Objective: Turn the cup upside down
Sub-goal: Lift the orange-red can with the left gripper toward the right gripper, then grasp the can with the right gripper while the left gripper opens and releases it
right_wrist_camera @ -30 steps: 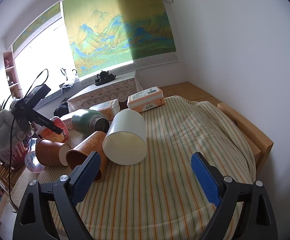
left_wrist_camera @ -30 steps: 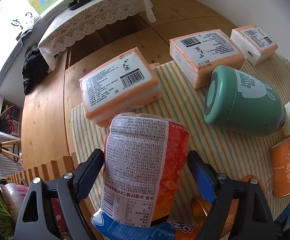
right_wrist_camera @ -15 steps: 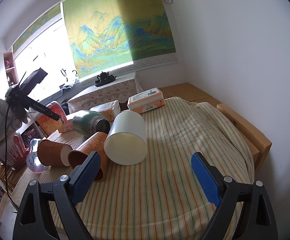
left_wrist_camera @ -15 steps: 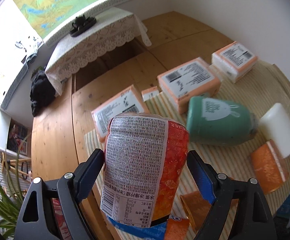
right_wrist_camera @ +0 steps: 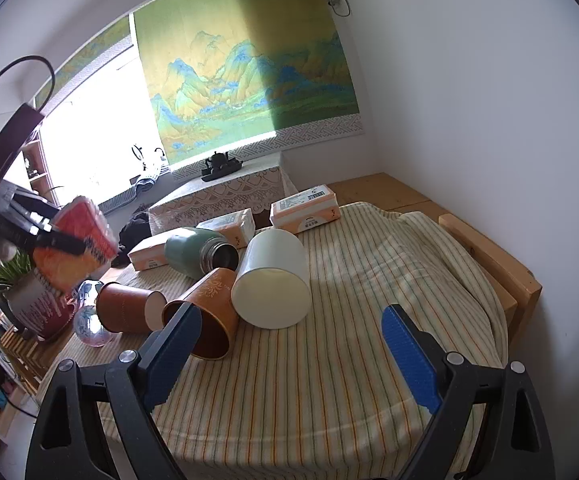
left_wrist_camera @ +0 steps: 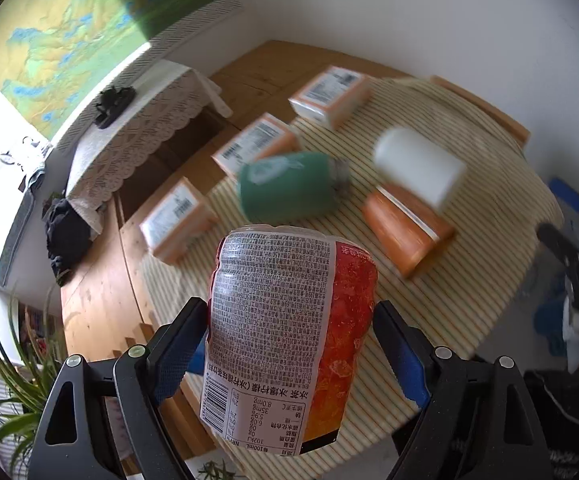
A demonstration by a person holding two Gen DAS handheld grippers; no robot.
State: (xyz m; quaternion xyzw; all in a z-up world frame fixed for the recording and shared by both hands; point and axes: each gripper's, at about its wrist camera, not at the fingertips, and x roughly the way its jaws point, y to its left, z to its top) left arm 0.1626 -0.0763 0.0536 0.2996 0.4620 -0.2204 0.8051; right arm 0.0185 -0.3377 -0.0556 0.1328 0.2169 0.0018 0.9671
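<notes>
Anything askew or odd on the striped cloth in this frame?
Yes: every vessel lies tipped on its side, none upright. The white cylindrical cup, orange patterned paper cup, brown paper cup and green metal flask are jumbled together at the cloth's left. Nothing looks spilled.

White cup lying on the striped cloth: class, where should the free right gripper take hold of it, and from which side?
Grip the white cup across its round side wall, coming from above. It lies on its side with the wide end facing the right gripper, and an orange cup touches its left.

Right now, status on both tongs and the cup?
Left tongs shut on red printed cup, lifted above striped cloth. Right tongs open, empty. White cup, orange cup lie on sides below.
</notes>
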